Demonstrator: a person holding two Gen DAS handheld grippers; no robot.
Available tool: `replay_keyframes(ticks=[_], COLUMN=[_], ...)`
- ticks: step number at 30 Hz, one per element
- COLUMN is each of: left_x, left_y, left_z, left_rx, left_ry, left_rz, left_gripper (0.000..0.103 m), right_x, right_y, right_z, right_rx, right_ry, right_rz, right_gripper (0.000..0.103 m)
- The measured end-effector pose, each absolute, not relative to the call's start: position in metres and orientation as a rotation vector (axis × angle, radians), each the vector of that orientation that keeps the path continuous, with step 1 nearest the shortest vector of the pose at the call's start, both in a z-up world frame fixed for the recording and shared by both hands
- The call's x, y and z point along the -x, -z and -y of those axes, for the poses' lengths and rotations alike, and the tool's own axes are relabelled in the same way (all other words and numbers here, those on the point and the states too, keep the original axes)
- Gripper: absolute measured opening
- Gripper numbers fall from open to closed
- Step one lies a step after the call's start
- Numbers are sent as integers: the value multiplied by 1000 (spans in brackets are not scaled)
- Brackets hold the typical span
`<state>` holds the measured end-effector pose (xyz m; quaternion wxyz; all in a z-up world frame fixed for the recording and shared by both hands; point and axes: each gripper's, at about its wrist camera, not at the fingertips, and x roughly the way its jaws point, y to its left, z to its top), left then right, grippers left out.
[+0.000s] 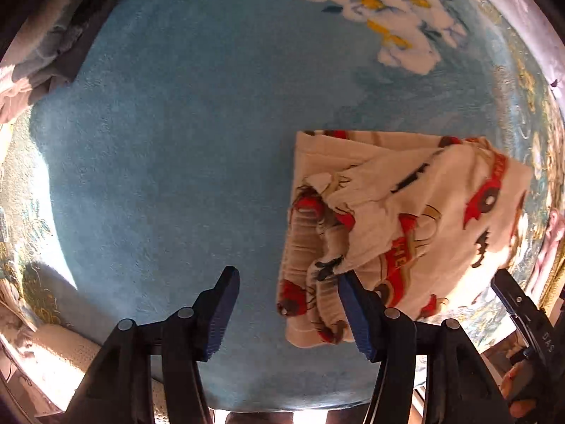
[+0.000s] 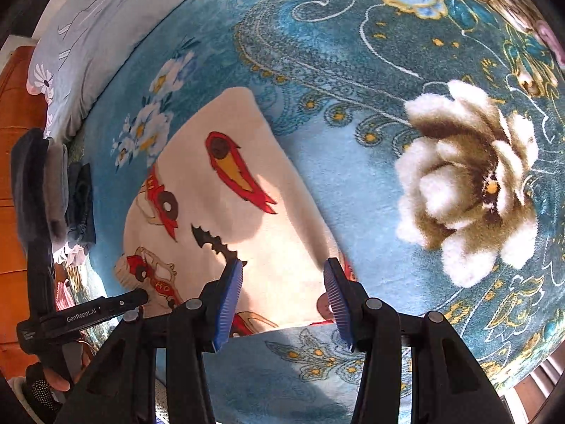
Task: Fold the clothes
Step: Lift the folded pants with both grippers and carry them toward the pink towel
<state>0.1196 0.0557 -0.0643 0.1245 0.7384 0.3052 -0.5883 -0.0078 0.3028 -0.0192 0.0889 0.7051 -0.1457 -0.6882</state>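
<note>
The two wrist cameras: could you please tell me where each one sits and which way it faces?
Left wrist: on the left gripper, looking down along its open fingers at the blue carpet; the printed garment lies right, a hand at the corner.
Right wrist: on the right gripper, open above the same garment; the other gripper and a hand show left.
Shared: garment, carpet, folded dark clothes.

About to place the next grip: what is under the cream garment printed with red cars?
The cream car-print garment lies folded on the blue floral carpet, which shows on every side. Its own lower layers show at the rumpled edge. Anything beneath its middle is covered.
</note>
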Motion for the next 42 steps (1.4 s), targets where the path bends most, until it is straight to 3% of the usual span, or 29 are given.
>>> replay_keyframes(ticks=[3,22,24,26,27,29,33,42], left_x=[-126,-145,-148,-150,-150,-149,-150,-123], left_y=[62,89,89,87,84,76,55,-23], left_z=[-50,-57,-57,-57,-59,-62,-65,-82], left_rx=[-2122,-1989,-1981,-1980,-1984,-1995,-1997,-2053], left_ry=[1762,1830,1817,1812,1820,1847,1907,2114], left_rz=[-1003,-1099,-1130,-1167,-1151,-1102,-1060,-954], left_gripper=[64,76,70,47,44,30,25,24], right_x=[11,36,34,30,28,24,16,12], right_y=[24,48,46,42,41,33,12,-48], right_z=[-312,-309,-310,-311,-312,-313,-316,-338], right_rx=[-2097,-2137,-2152,-2160,-2164,-2158,-2127,-2029], right_ry=[2048,1887,1883,1883,1882,1882,1870,1906], right_rz=[464,476,510,552,573,606,678,745], right_gripper=[50,48,39,29,23,19,12,10])
